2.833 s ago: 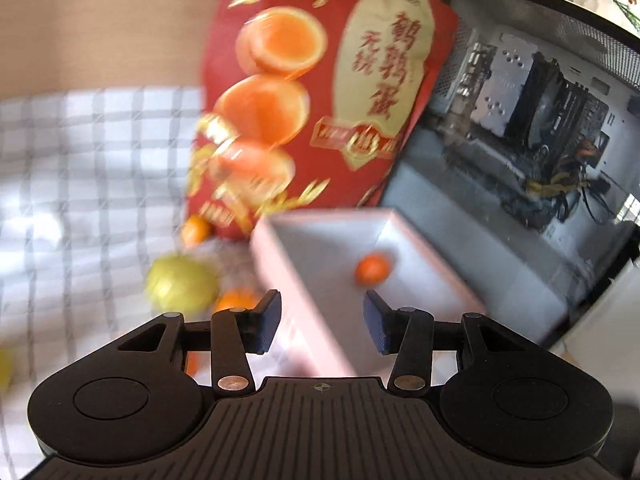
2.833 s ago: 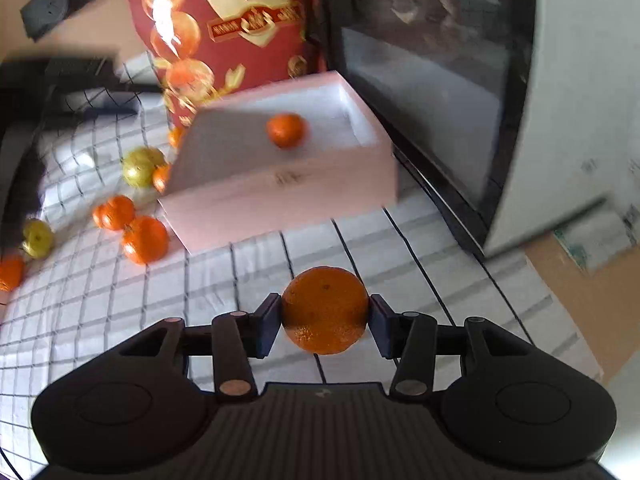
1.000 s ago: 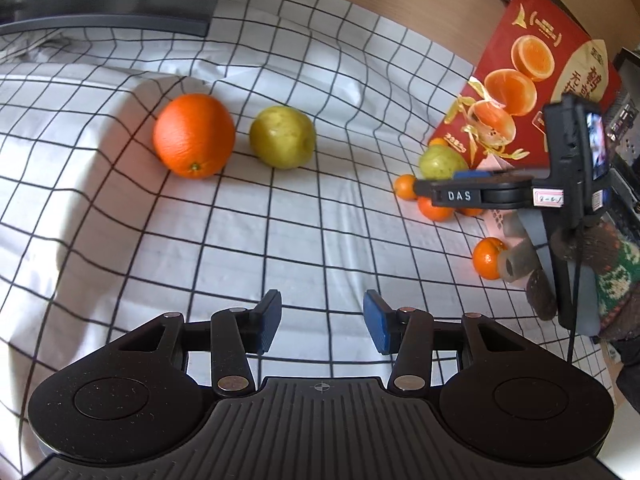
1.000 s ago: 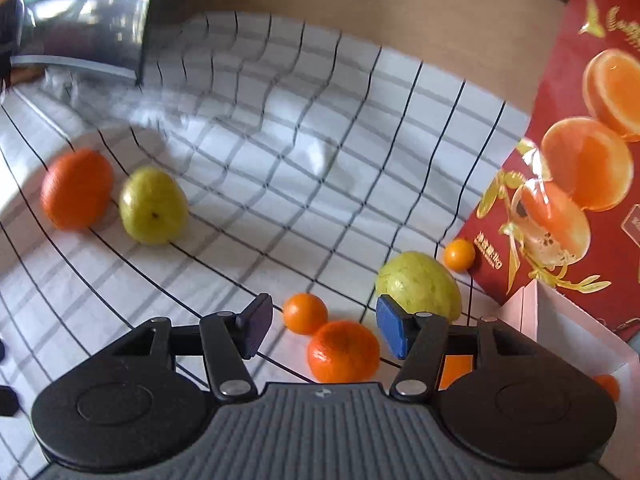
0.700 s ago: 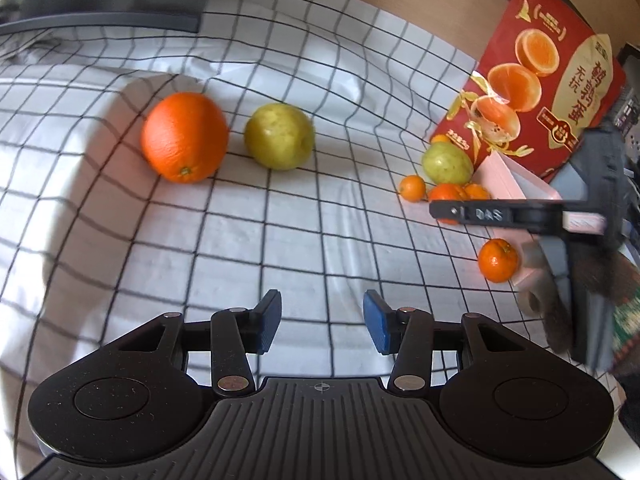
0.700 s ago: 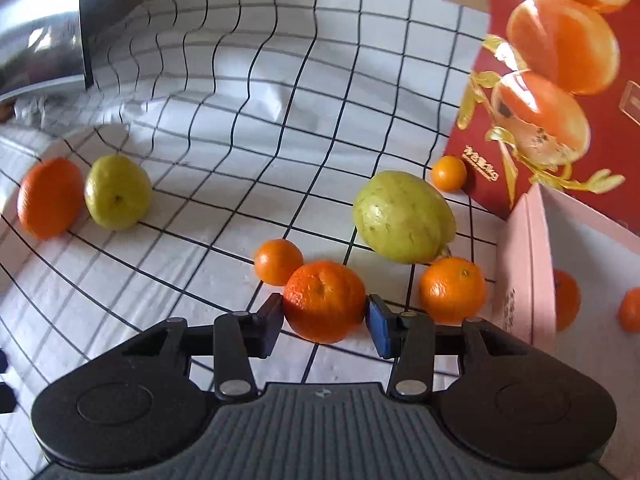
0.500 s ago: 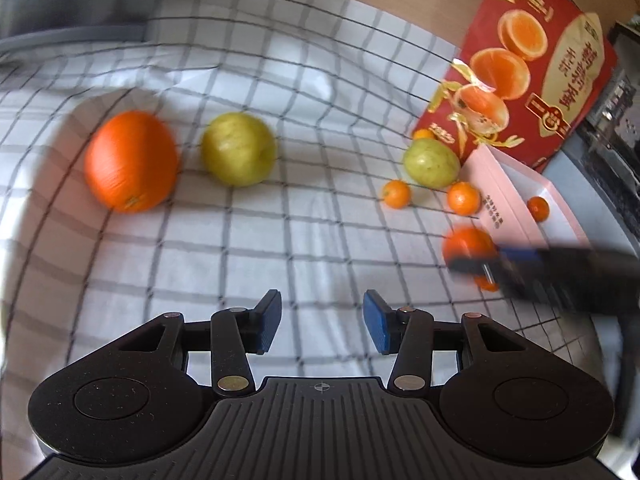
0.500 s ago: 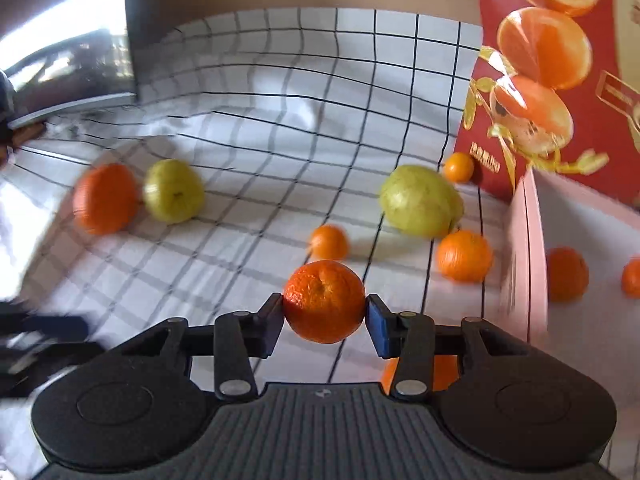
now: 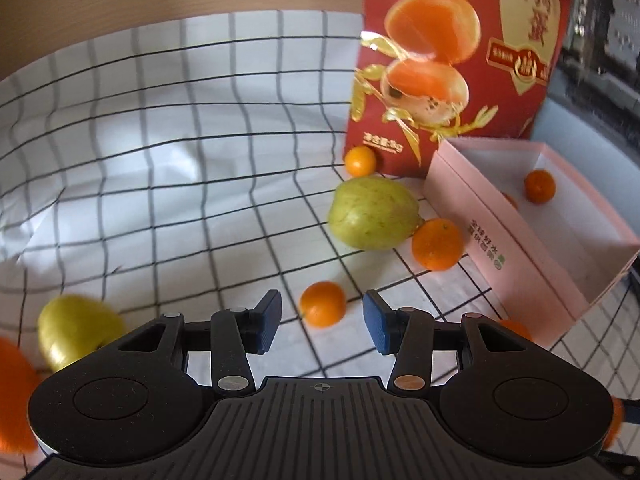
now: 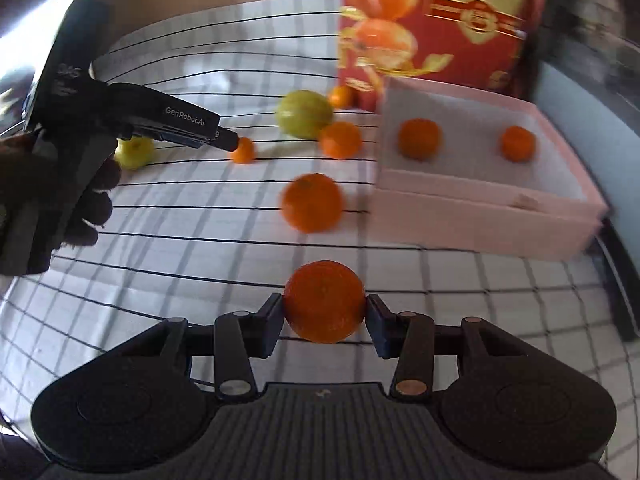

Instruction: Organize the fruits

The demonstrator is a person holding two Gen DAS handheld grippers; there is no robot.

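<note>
My right gripper (image 10: 325,312) is shut on a mandarin (image 10: 324,300), held above the checked cloth in front of the pink box (image 10: 480,216). The box holds two mandarins (image 10: 420,139) (image 10: 518,143). My left gripper (image 9: 322,320) is open, with a small orange (image 9: 323,304) on the cloth between its fingertips. It also shows in the right wrist view (image 10: 236,145), at that small orange (image 10: 244,150). A green pear (image 9: 372,213), a mandarin (image 9: 438,244) and a tiny orange (image 9: 360,160) lie beside the box (image 9: 500,240).
A red printed fruit bag (image 9: 460,52) stands behind the box. A second pear (image 9: 76,330) and a large orange (image 9: 12,392) lie at the left. Another mandarin (image 10: 312,202) lies on the cloth before the box. A dark case (image 10: 592,60) stands at the right.
My right gripper closed on a mandarin, lifted it and pulled back toward the box front. My left gripper swung right and came down around the small orange.
</note>
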